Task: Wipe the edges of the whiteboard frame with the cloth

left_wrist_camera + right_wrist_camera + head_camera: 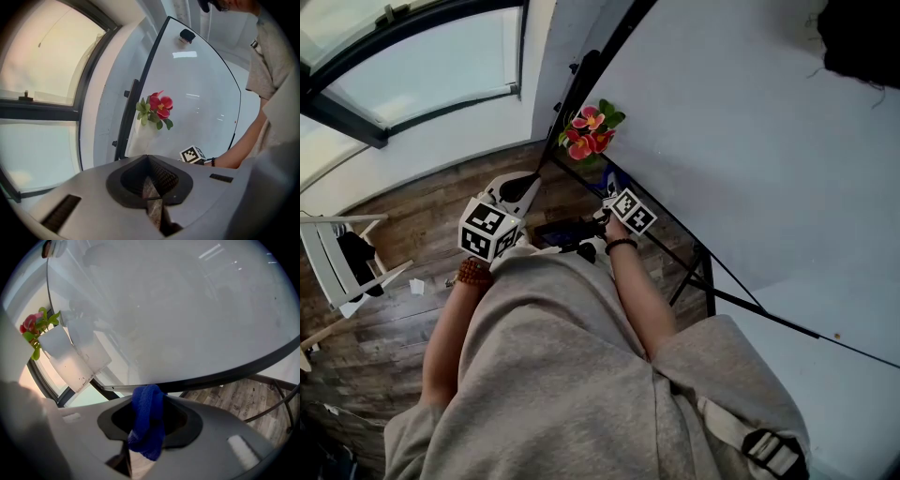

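Observation:
The whiteboard point(741, 141) stands to my right, with a thin black frame point(600, 84) round it. My right gripper point(609, 190) is shut on a blue cloth point(147, 420), which hangs bunched out of its jaws just under the board's lower frame edge point(225, 373). In the head view the cloth point(609, 180) shows below the flowers, at the board's lower left corner. My left gripper point(153, 199) is shut with nothing in it and points at the board's left frame edge point(150, 61). It sits left of the right gripper point(192, 154) and off the board.
Red flowers point(589, 131) in a white pot point(65, 352) stand by the board's lower left corner. The black stand legs point(703, 272) reach down onto the wooden floor. A white chair point(337, 258) and a scrap of paper point(416, 286) are at the left. An eraser point(186, 35) clings to the board's far end.

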